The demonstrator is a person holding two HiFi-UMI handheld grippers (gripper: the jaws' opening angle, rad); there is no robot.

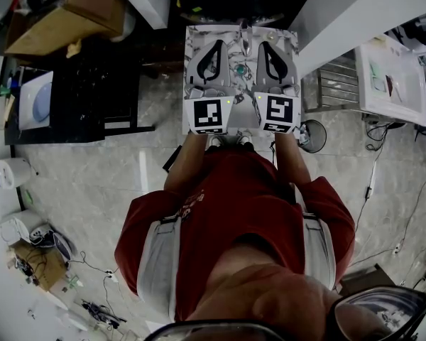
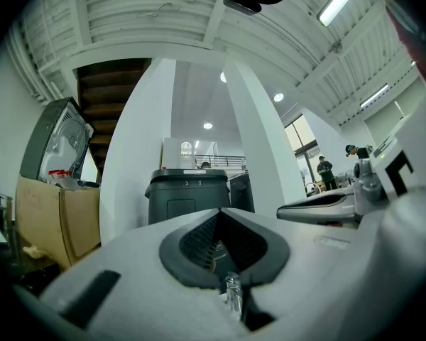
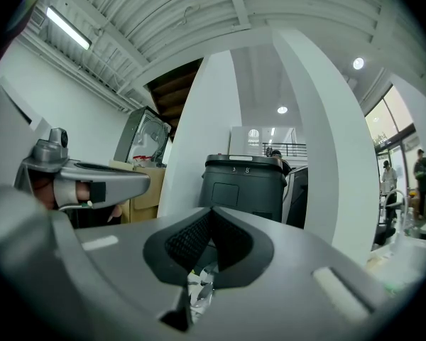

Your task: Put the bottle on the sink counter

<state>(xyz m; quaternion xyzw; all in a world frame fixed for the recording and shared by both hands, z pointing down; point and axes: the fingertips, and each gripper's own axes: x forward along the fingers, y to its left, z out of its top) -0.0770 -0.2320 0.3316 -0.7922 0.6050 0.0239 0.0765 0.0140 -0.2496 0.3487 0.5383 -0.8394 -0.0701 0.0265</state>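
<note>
No bottle shows in any view. In the head view my left gripper [image 1: 216,45] and right gripper [image 1: 265,45] are held side by side in front of the person, pointing away and roughly level. Both have their jaws together with nothing between them. In the left gripper view the left gripper [image 2: 220,210] ends in a single closed tip, and the right gripper [image 2: 326,206] shows at the right edge. The right gripper [image 3: 213,209] in its own view looks the same, with the left gripper [image 3: 92,177] at the left edge. A counter with a tap [image 3: 405,222] lies far off to the right.
A dark grey bin [image 2: 190,194] stands straight ahead between white pillars [image 2: 255,155]. Cardboard boxes [image 1: 64,20] and a black cart [image 1: 92,84] are at the left. A metal rack [image 1: 337,84] and a white table [image 1: 390,77] are at the right. Cables [image 1: 373,183] trail over the tiled floor.
</note>
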